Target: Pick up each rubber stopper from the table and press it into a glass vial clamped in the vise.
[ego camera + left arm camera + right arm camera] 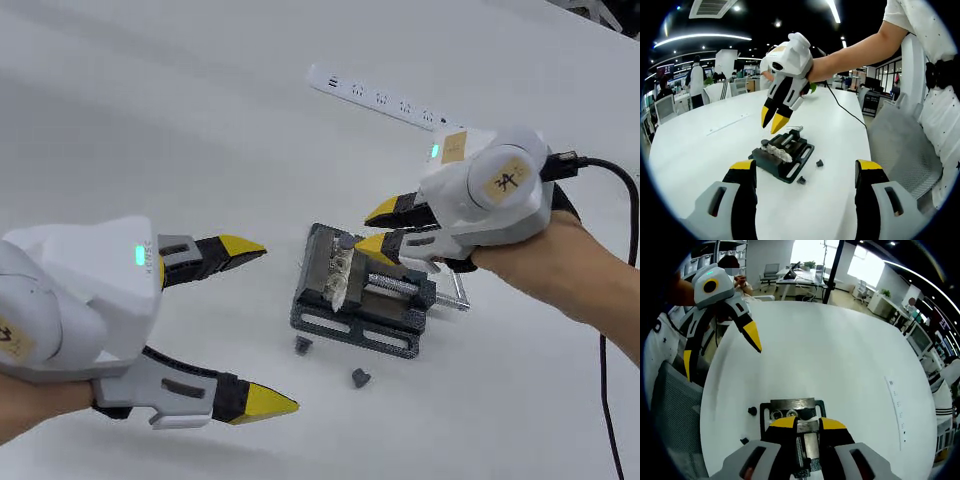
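The glass vials (340,275) stood in a short row clamped between the faces of the vise (360,322), which sat near the middle of the white table (150,130). A dark stopper (346,241) sat at the far end of that row. 2 loose rubber stoppers lay on the table just beside the vise base, on the person's side: 1 (303,345) close to the near-left corner of the base and 1 (361,378) slightly farther out, both untouched and apart from each other.

The right gripper (377,228) hung directly over the vise with its yellow fingertips (383,211) pointing down at the vials. Its 2 fingers were only narrowly apart. In the right gripper view the gap between them showed the metal of the vise below, and nothing could be made out between the tips. Whether the tips touched the vials or the vise could not be told.

The left gripper (262,325) was held to the left of the vise, clear of it and of both loose stoppers. Its 2 fingers were spread wide, with nothing between them, and touched nothing.

A white power strip (385,100) lay on the table well beyond the vise, and a black cable (625,200) ran from the right gripper off to the right.
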Tool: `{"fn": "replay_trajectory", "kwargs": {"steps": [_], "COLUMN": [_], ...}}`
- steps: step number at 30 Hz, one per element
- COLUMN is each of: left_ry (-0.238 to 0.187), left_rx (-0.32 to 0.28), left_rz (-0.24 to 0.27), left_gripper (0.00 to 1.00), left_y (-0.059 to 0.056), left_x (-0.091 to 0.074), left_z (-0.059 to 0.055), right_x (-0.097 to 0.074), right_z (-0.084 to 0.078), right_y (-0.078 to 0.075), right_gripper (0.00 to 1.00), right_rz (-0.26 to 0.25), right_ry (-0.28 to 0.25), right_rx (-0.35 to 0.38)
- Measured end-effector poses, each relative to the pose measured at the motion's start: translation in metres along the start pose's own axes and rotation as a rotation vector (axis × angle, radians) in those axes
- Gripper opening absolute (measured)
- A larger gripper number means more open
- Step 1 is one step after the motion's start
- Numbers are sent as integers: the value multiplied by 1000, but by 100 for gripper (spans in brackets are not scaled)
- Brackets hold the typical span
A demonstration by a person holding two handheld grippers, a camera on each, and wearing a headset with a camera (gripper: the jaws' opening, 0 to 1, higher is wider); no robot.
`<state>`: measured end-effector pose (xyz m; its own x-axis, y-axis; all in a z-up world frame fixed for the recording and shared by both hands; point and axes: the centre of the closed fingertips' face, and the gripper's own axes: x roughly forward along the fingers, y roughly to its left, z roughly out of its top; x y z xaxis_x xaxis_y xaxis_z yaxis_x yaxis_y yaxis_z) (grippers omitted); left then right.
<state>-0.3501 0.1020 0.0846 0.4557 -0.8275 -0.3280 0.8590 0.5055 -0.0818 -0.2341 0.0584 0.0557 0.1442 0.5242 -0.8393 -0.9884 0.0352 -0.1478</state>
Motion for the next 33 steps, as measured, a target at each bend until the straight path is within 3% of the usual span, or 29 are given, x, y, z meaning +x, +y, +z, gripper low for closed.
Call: {"fn": "replay_trajectory", "kwargs": {"steps": [9,33], "left_ry": [14,98], "left_rx": [10,52], "left_rz": [-5,-33], "left_gripper": [78,74], "left_y": [-4,-18], "left_x": [1,8], "left_z": [2,-2], "right_x": [-24,-72], "right_z": [-3,-44], "right_y": [7,49], "right_gripper": [20,40], "right_rz": [-44,-125], "right_ry": [-69,-167], "right_rx": [79,230]}}
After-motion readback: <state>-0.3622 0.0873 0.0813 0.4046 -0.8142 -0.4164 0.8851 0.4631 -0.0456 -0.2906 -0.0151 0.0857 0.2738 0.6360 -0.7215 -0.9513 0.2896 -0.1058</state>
